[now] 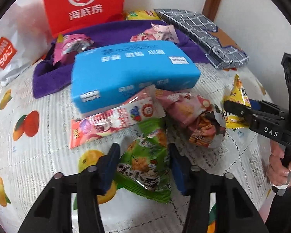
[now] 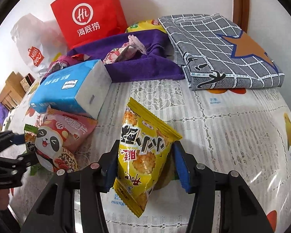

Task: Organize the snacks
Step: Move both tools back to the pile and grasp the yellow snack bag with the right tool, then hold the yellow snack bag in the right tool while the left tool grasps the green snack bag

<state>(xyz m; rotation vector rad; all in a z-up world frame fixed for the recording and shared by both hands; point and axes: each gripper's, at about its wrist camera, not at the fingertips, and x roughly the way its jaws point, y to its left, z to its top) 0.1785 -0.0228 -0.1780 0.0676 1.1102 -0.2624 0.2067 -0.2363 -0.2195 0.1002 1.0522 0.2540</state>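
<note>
The green snack packet point(image 1: 145, 165) lies on the fruit-printed tablecloth point(image 1: 38, 145), pinched between the blue pads of the left gripper point(image 1: 144, 167). The crinkled yellow snack packet point(image 2: 145, 155) is clamped upright in the right gripper point(image 2: 145, 167). A blue tissue pack point(image 1: 133, 73) rests partly on a purple towel point(image 1: 48, 81).

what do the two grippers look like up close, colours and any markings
Both grippers, left gripper and right gripper, are black plastic frames with round silver bolts and two fingers faced with blue pads. The right one has white letters "DAS" on its side.
</note>
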